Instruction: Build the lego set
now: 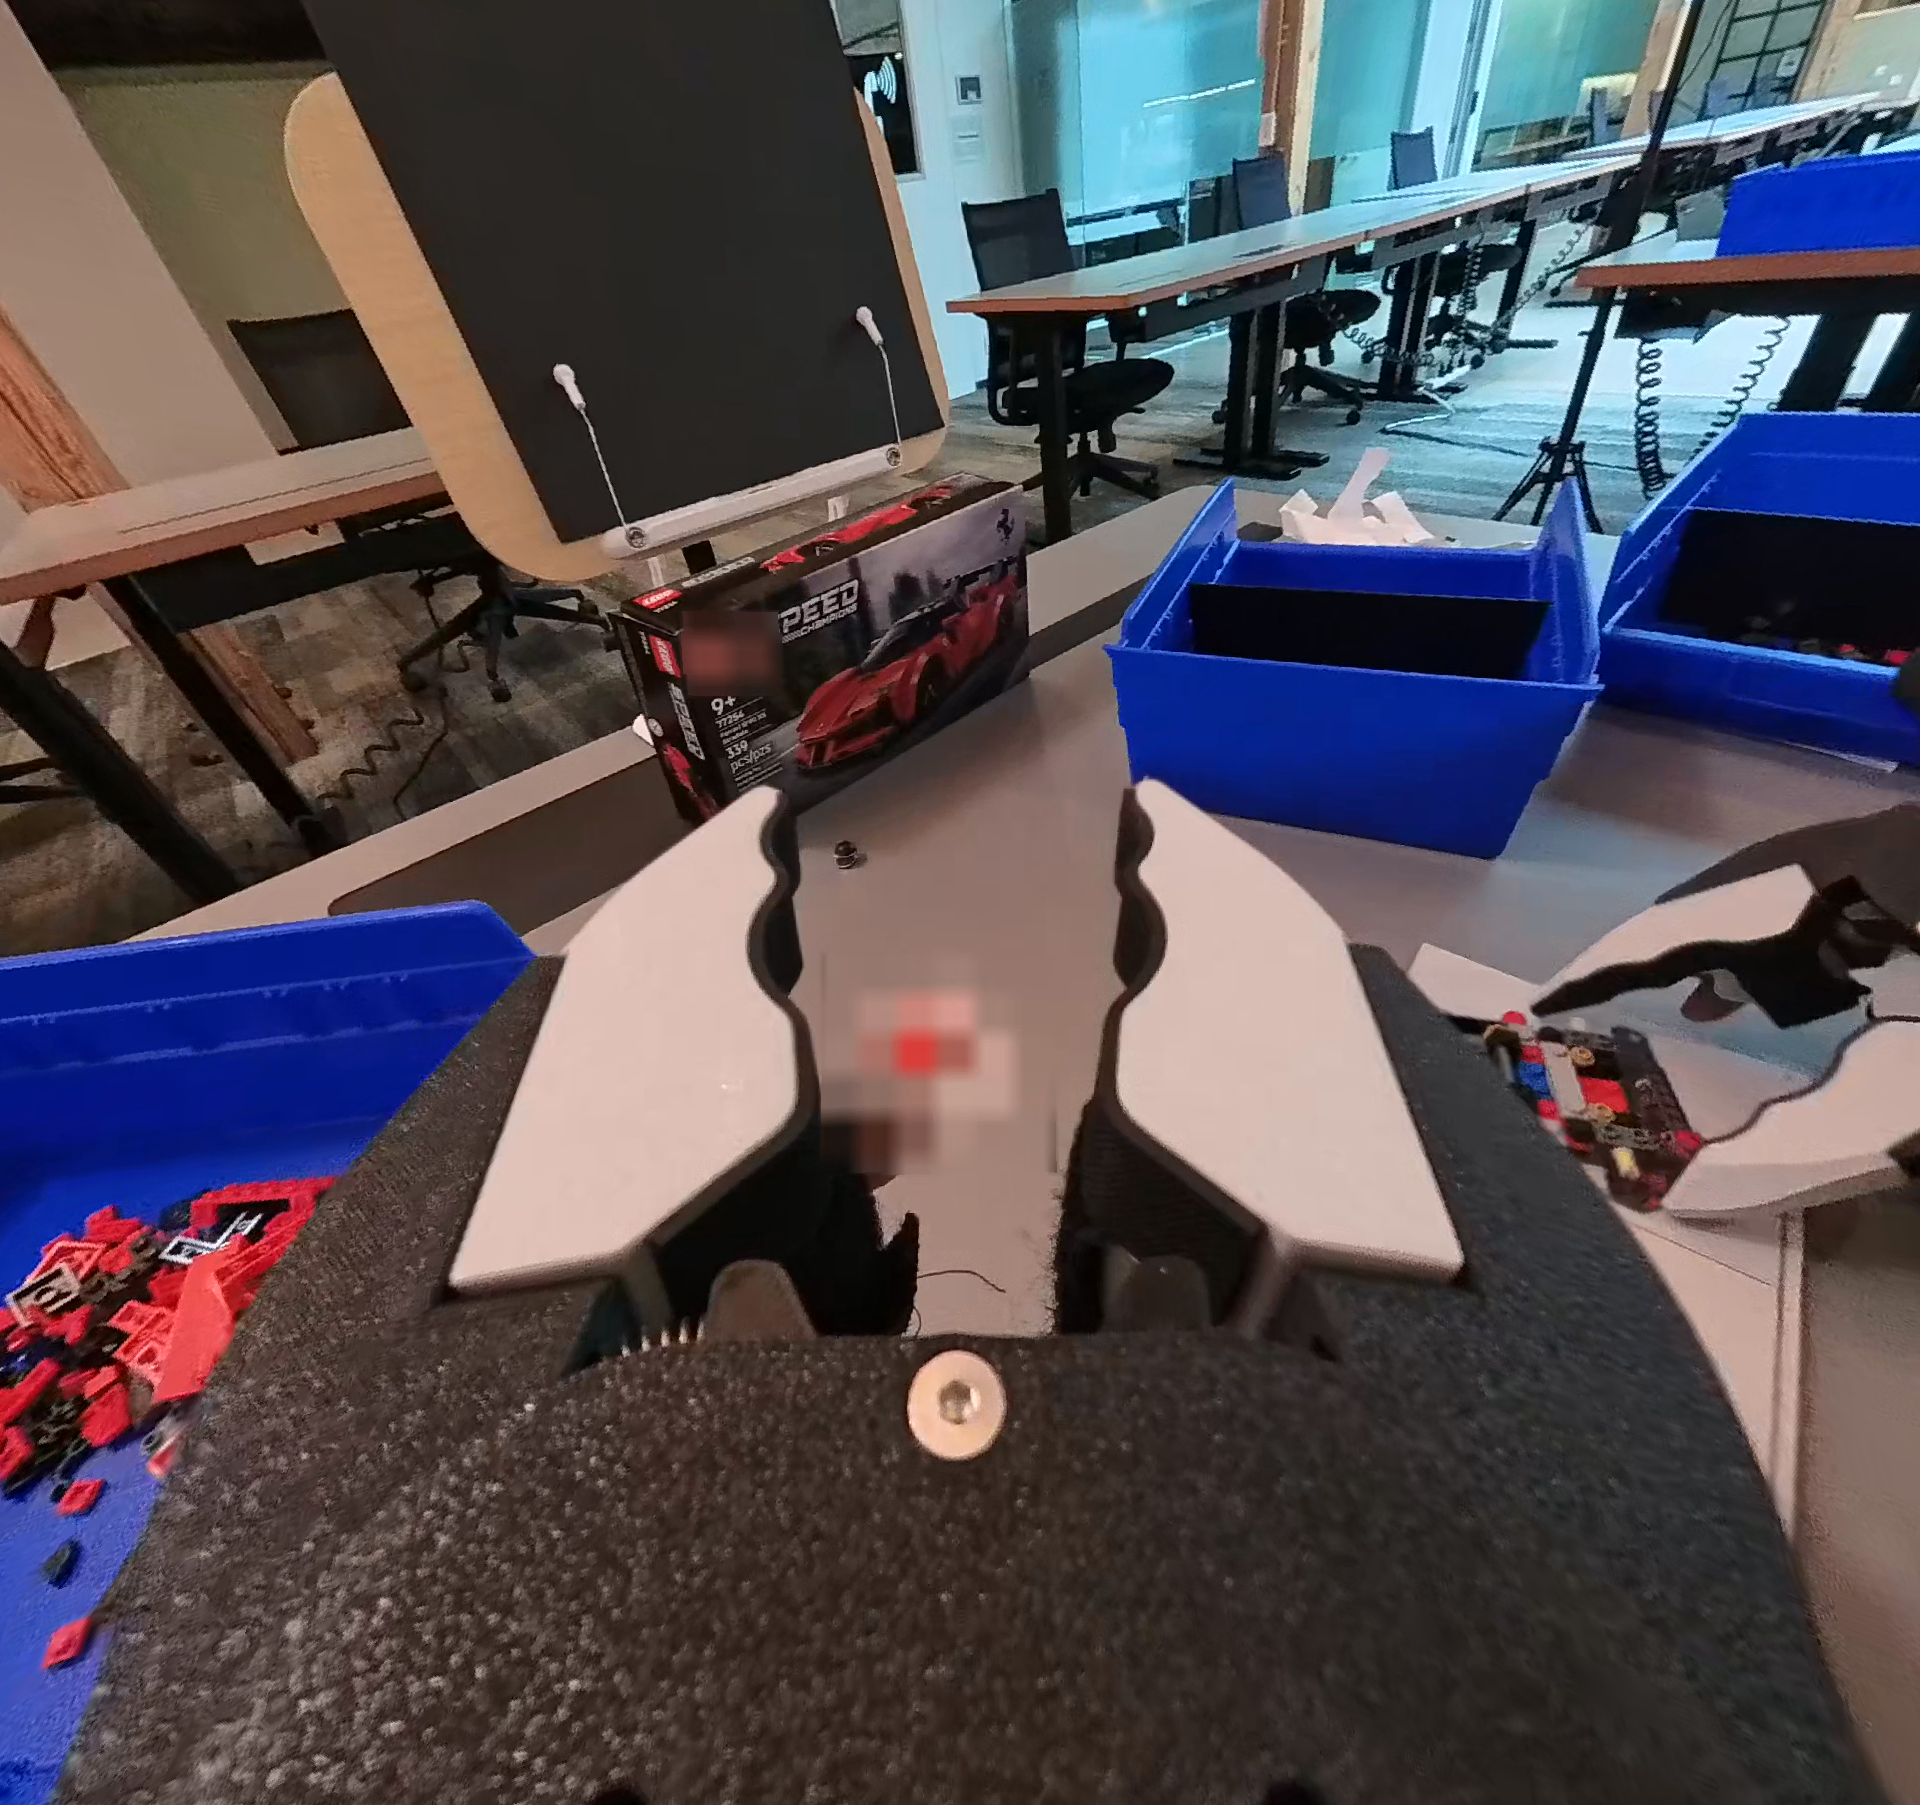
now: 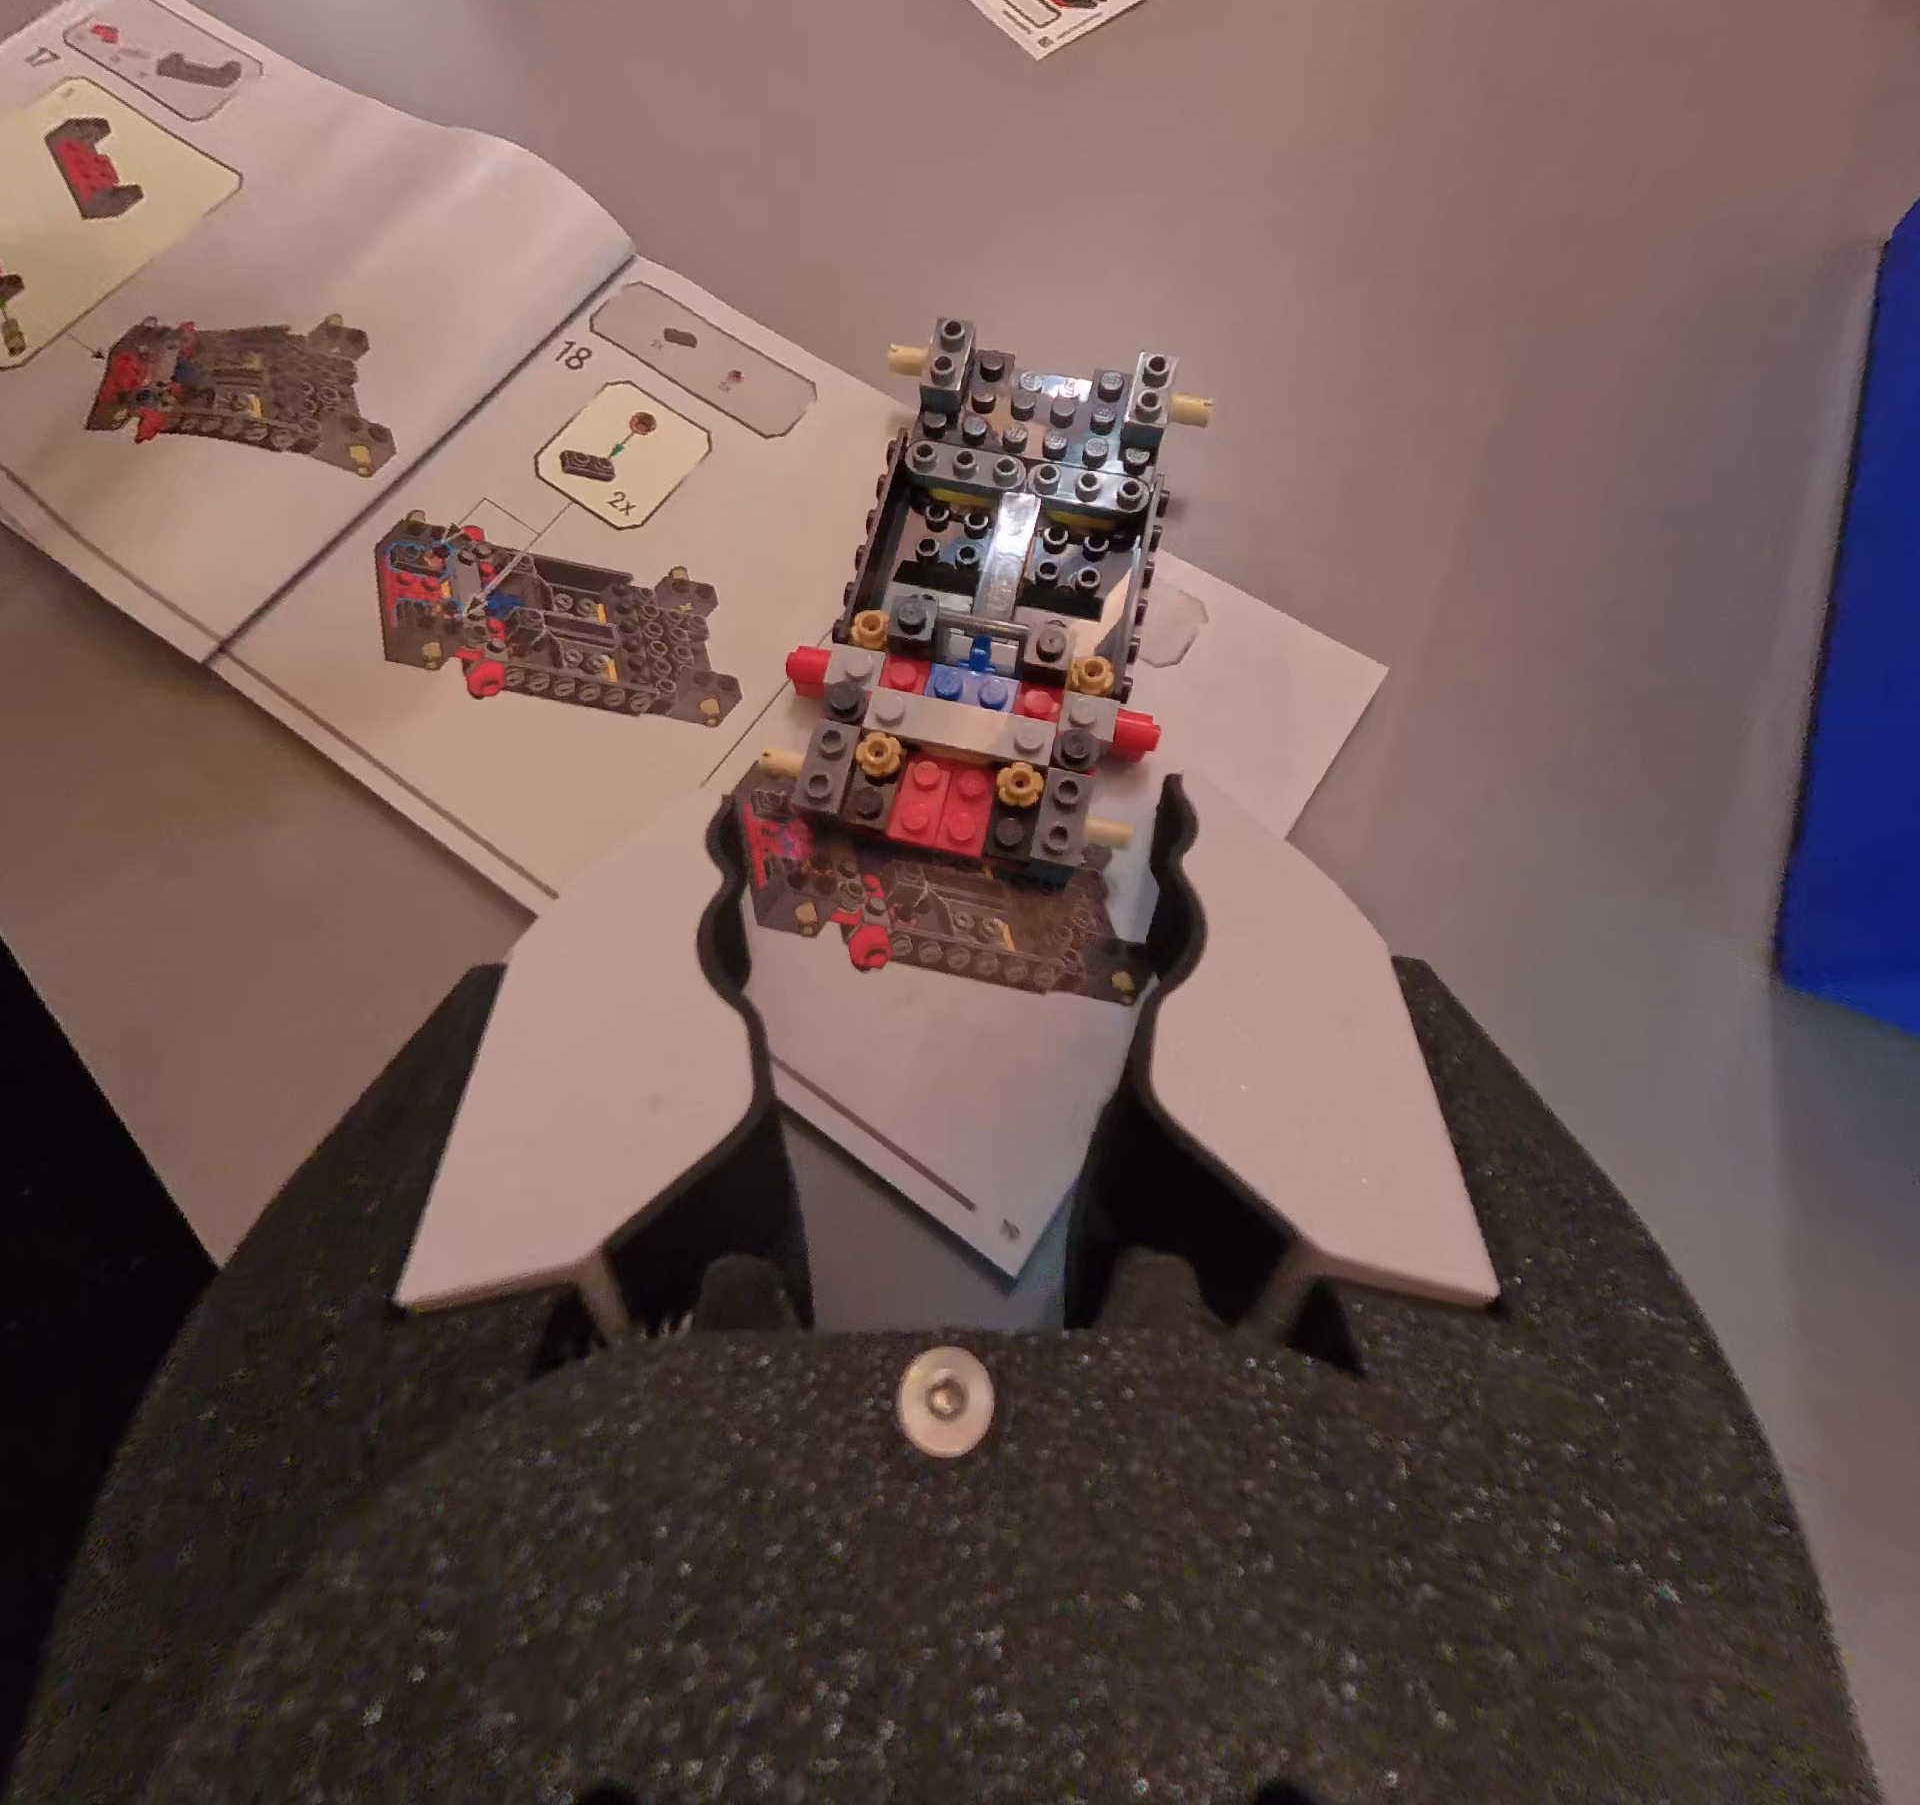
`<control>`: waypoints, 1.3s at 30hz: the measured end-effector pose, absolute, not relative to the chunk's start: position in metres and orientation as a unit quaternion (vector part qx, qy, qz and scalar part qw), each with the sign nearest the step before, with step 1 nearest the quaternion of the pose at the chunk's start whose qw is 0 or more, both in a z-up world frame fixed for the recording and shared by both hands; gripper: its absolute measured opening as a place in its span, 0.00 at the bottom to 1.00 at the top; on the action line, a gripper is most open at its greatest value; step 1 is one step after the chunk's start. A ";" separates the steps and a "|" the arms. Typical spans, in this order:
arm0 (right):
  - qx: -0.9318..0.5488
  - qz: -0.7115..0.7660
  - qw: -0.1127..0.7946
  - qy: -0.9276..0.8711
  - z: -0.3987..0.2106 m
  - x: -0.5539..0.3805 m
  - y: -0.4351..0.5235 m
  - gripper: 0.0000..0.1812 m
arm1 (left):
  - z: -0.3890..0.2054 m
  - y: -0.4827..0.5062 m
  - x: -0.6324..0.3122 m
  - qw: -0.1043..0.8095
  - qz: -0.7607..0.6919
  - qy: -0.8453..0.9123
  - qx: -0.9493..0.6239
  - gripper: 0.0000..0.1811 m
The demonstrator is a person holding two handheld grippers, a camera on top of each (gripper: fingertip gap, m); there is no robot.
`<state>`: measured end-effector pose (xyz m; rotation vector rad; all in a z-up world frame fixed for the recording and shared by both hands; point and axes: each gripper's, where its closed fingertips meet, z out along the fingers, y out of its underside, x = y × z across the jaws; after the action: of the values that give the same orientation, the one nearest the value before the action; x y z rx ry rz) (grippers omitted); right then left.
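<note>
Left gripper hovering, jaws wide apart, holding nothing. Right gripper, jaws spread, sitting around rear of car chassis over instruction booklet; grip uncertain.

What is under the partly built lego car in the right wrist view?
The partly built car sits on the open instruction booklet, which lies on the grey table. The page area beneath the car is covered.
</note>
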<state>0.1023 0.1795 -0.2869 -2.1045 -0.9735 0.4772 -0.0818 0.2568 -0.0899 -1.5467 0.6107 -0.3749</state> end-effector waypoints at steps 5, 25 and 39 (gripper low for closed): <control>-0.782 0.228 0.394 -0.426 -0.255 0.111 0.176 0.26 | -0.089 0.255 -0.078 0.659 -0.170 0.275 -0.679 0.32; -0.789 0.085 0.148 -0.590 -0.278 0.114 0.185 0.00 | -0.090 0.260 -0.093 0.663 -0.171 0.264 -0.679 0.32; -0.789 0.026 0.062 -0.611 -0.277 0.115 0.183 0.00 | -0.089 0.257 -0.087 0.663 -0.165 0.276 -0.676 0.33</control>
<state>0.1152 0.1826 -0.2767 -2.3847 -1.8478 0.0773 -0.0870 0.2574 -0.0889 -1.5287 0.6248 -0.3720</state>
